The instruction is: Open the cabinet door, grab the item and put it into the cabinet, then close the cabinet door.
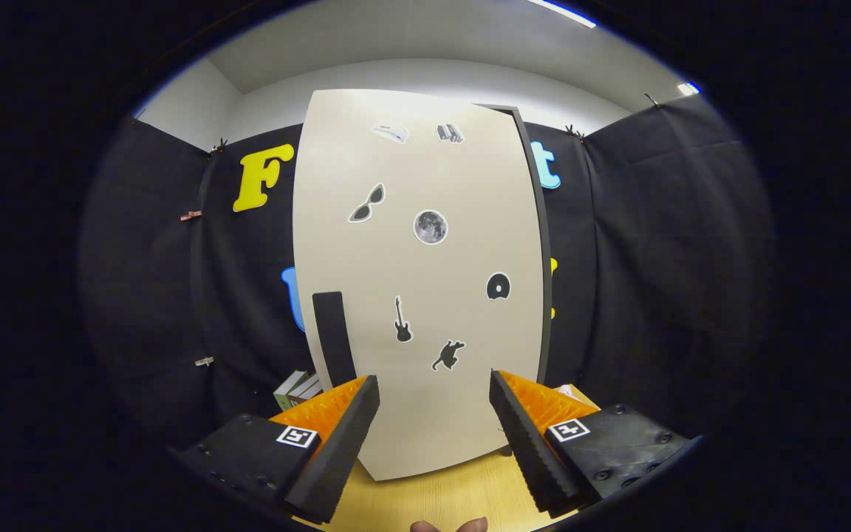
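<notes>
Directly ahead of the gripper (pixel 433 414) stands the tall cream-coloured cabinet door (pixel 425 295), a smooth flat panel bearing small dark stickers and a black rectangular handle strip (pixel 333 336) near its left edge. Gripper fingers are spread wide, gripping nothing. Stacked books (pixel 296 389) rest on the light wooden tabletop (pixel 433 499) just beyond the left finger.
</notes>
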The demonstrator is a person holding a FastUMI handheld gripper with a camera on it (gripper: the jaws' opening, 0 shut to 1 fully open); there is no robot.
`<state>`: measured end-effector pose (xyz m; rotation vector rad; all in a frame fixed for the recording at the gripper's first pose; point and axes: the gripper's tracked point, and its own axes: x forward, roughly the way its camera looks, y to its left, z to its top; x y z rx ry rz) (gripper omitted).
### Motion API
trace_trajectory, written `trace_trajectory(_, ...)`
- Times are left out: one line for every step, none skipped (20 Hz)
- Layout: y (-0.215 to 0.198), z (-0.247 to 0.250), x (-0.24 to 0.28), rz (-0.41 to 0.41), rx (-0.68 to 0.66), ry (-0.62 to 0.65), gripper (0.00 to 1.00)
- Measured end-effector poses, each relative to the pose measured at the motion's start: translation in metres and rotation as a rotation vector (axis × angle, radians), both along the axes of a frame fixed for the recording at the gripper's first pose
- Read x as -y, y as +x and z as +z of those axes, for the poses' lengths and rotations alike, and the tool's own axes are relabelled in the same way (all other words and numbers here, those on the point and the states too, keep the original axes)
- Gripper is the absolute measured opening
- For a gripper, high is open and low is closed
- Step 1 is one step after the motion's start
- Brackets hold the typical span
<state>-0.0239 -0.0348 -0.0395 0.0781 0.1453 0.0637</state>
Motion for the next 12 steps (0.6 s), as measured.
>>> trace_trajectory(0.0003,0.0012,0.0005,0.002,0.004,-0.003,0.97)
trace_trajectory(-0.0001,0.0020,0.0002,0.002,0.004,-0.001,0.97)
trace_trajectory(0.0000,0.0026,-0.0004,0.003,0.006,0.004,0.97)
trace_trajectory(-0.0001,0.0025,-0.0003,0.002,0.006,0.006,0.97)
trace_trajectory(0.0000,0.0019,-0.0001,0.002,0.005,0.008,0.97)
trace_trajectory(-0.0002,0.0015,0.0000,0.002,0.002,0.008,0.97)
trace_trajectory(0.0000,0.0005,0.0005,0.004,0.000,0.008,0.97)
trace_trajectory(0.0007,-0.0005,0.0008,0.003,-0.001,0.006,0.97)
trace_trajectory(0.0002,-0.0010,0.0007,0.004,-0.002,0.006,0.97)
trace_trajectory(0.0005,-0.0011,0.0007,0.002,-0.004,0.007,0.97)
trace_trajectory(0.0003,-0.0007,0.0005,0.003,-0.003,0.010,0.97)
trace_trajectory(0.0007,-0.0003,-0.0002,0.003,-0.003,0.013,0.97)
